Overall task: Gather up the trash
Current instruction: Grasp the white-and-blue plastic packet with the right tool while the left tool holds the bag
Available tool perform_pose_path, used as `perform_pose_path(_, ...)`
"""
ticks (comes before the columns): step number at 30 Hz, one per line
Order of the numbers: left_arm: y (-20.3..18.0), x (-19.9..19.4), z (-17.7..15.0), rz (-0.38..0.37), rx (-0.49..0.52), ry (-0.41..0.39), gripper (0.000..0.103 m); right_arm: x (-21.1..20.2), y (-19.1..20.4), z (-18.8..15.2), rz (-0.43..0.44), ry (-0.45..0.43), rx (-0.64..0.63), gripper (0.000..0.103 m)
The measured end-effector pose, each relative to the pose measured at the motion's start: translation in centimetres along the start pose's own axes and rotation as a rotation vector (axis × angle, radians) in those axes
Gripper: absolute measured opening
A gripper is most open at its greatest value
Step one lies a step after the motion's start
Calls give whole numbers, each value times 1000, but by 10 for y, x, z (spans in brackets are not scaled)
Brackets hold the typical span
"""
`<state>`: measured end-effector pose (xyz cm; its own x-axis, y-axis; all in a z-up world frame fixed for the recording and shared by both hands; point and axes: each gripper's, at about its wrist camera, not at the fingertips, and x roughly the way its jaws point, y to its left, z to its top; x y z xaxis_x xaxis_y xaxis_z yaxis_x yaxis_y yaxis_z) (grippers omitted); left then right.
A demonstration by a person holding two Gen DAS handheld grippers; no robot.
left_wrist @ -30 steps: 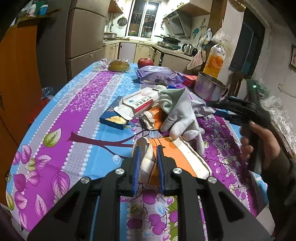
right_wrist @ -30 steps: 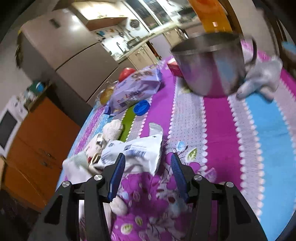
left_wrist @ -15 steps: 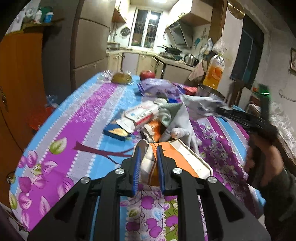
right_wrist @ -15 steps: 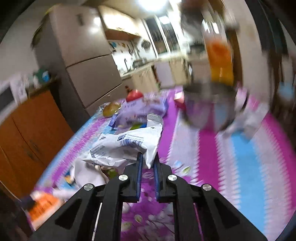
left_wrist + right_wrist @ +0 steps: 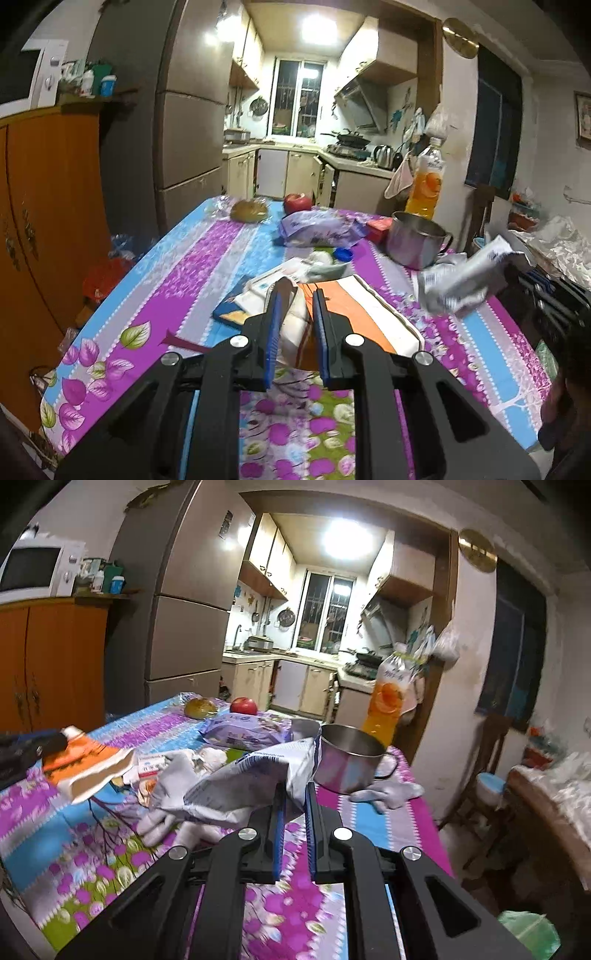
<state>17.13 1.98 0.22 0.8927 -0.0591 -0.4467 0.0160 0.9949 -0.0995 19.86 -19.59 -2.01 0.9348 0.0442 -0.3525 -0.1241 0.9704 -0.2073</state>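
White wrapper (image 5: 255,786) lifted off table, pinched by right hand-held gripper (image 5: 294,794)

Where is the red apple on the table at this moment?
In both wrist views the red apple sits at the table's far end, right of the bagged bread and behind the purple packet.

Left gripper (image 5: 297,295): black two-finger tool with blue pads, jaws drawn nearly together and clamped on an orange-and-white wrapper (image 5: 354,314), pointing slightly downward over the table; right gripper (image 5: 294,794): same build, jaws nearly together and pinching a crumpled white-and-blue bag (image 5: 255,786), raised above the tabletop and aimed a little below level; in the left wrist view the right gripper appears at the right edge, blurred, carried by a dark-sleeved hand (image 5: 565,398).
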Motion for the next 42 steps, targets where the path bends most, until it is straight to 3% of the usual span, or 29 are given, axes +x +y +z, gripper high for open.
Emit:
perform_pose_path(10,-51,0,0,-48,63,-14,16,-47,-23,-10,-43,-23,7,10)
perform_pose_path(14,-55,2,-2,-62,60,4,16,-34,-29,-15,-31,41,-37,11)
perform_pose_path(16,-55,4,-3,-68,54,18,16,-22,-25,-21,-79,99,-142,11)
perform_pose_path(19,-54,5,-4,-71,48,26,16,-15,-12,-28,-196,110,-337,11)
perform_pose_path(20,-54,5,-4,-70,48,25,16,-10,-6,-31,-190,132,-388,11)
perform_pose_path(21,-54,5,-4,-70,46,27,16,-4,5,-36,-129,176,-448,13)
perform_pose_path(22,-53,6,-4,-73,41,30,16,-5,9,-36,-18,175,-417,16)
perform_pose_path(23,-52,6,-4,-75,37,31,16,-8,6,-33,54,153,-361,31)
perform_pose_path(24,-50,6,-4,-72,36,28,16,-13,-2,-29,73,124,-290,41)
perform_pose_path(26,-44,7,-5,-63,29,33,16,-15,-18,-24,32,98,-211,40)
perform_pose_path(28,-39,9,-6,-59,20,43,16,-9,-30,-28,72,134,-168,40)
perform_pose_path(31,-28,14,-7,-57,-5,62,16,2,-39,-38,74,176,-161,40)
perform_pose_path(33,-23,17,-8,-57,-17,72,16,9,-51,-45,64,204,-89,40)
perform_pose_path(35,-20,19,-10,-57,-18,84,16,21,-76,-49,136,268,152,41)
perform_pose_path(37,-18,20,-12,-60,-22,92,16,33,-100,-70,258,337,492,48)
perform_pose_path(38,-17,21,-12,-62,-24,93,16,36,-98,-78,257,358,561,66)
perform_pose_path(39,-17,22,-13,-65,-27,96,16,40,-93,-86,244,382,613,74)
perform_pose_path(42,-18,23,-12,-74,-25,98,16,55,-59,-99,228,440,653,75)
